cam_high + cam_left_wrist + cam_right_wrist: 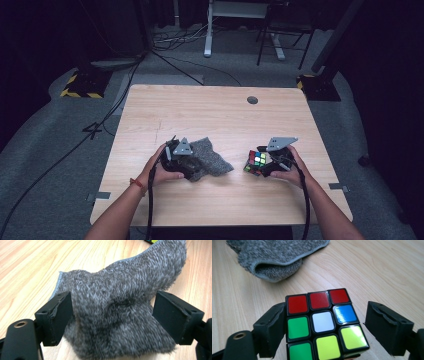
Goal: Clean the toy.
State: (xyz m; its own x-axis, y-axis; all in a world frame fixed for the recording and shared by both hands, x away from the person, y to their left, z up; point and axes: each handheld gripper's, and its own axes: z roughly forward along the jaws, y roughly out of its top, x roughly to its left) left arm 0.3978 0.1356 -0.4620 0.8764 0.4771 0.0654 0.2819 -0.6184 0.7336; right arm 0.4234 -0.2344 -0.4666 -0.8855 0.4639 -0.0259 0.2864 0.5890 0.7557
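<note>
On the desk (210,110), the left claw (111,312) stands apart around a humped grey cloth (120,315). The right claw (324,325) is apart too; the cube (322,322) sits between its jaws, the right one clear of it.

Left claw (186,159) jaws wide apart, right claw (267,162) jaws spread, both forearms angled inward

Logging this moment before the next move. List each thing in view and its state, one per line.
Grey cloth: crumpled on the table, one fold raised, between the open left gripper's jaws.
Puzzle cube: scrambled, mixed colours on top, between the right gripper's jaws.
Left gripper: open, astride the cloth.
Right gripper: open, right jaw clear of the cube.
</note>
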